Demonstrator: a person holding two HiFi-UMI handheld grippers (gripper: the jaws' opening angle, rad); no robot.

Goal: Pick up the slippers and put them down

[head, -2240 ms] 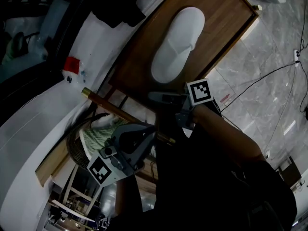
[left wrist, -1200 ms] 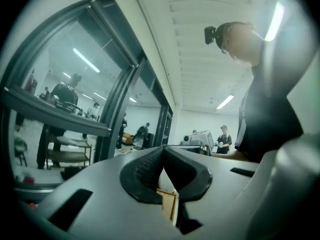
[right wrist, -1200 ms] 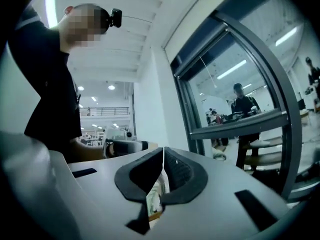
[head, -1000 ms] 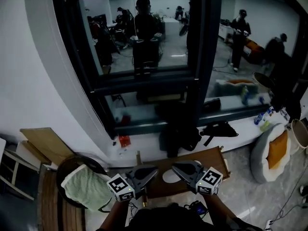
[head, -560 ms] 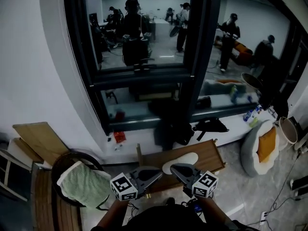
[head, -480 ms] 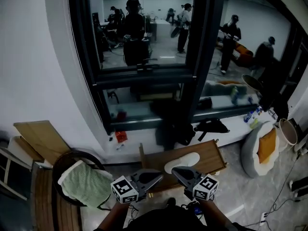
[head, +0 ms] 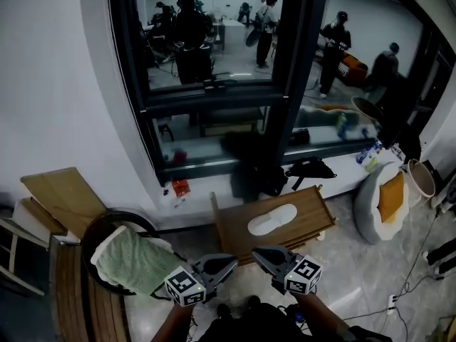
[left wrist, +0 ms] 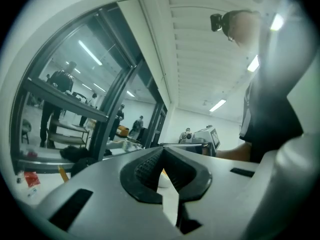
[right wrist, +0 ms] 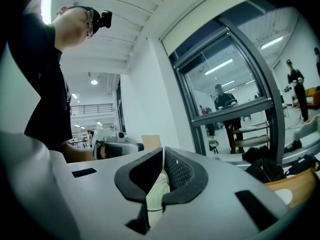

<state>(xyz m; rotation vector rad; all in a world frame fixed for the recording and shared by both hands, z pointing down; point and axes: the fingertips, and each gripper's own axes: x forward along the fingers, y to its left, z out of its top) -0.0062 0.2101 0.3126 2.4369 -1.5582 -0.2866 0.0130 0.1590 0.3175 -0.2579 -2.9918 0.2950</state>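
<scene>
So, the slipper (head: 272,220): white, flat and thin-looking, lying down on the wooden board (head: 313,223). It's at 12 o'clock from my two grippers and well apart from them.

My guess is it weighs next to nothing and flops if you lift it by one end. It looks like soft fabric, so not slippery, and there's nothing to break. If it needs lifting, I'd pinch the edge of the upper band or the rim of the sole. The flat middle gives a jaw nothing to bite on. It's too small in the head view to make out the band properly, though.

Count: one slipper that I can see, even though the job says slippers. If there's a second, it's not in view. One board.

Lying there like that fits either "lifted and set back down" or "waiting to be lifted". I can't tell which.

My jaws: the left gripper (head: 229,261) is closed tip to tip with nothing in it. The right gripper (head: 258,252) is the same, closed and empty. Both point level.

Further out, there's one basket (head: 107,223) at 9 o'clock of the board, with one green towel (head: 132,262) in it. One round cushion (head: 390,198) is at 3 o'clock, and two dark bags (head: 312,169) are at 12 past the board.
</scene>
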